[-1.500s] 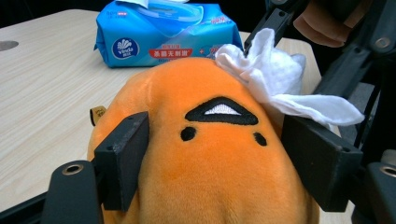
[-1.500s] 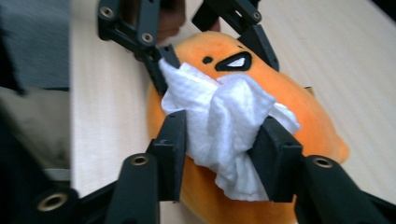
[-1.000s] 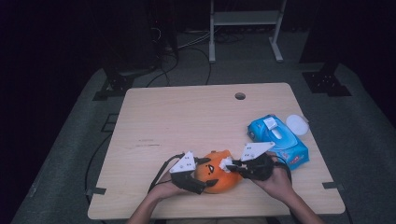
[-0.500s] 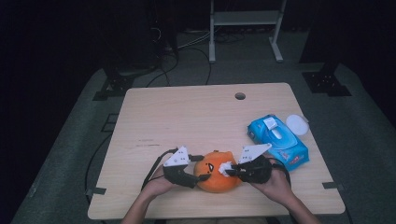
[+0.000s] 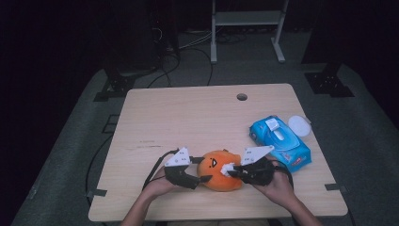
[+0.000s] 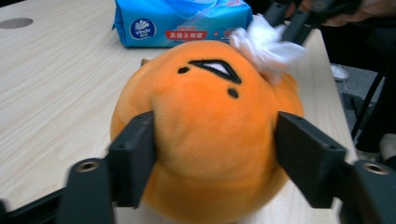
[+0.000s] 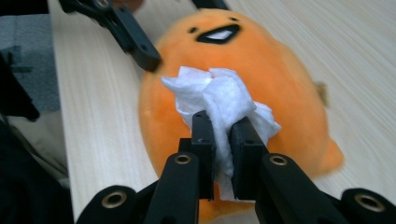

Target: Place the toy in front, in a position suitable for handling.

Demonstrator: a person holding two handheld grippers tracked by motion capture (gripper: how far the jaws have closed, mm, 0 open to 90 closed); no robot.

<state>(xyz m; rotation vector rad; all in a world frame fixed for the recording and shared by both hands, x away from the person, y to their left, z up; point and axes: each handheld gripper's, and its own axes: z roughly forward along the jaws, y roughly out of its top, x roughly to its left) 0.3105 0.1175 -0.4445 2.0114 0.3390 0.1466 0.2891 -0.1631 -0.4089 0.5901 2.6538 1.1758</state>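
**Wiping the orange plush toy: held firm, cleaning under way**

At the left, the left gripper has just been closing its jaws and now clasps the orange plush toy, which sits near the front edge of the table. The right gripper is clenched on a crumpled white wipe, pressed to the toy's side. Farther right lies the blue wipes pack, with a white lid beside it. Wiping looks begun, not finished; any dirt is hard to make out, and the toy's underside is hidden.
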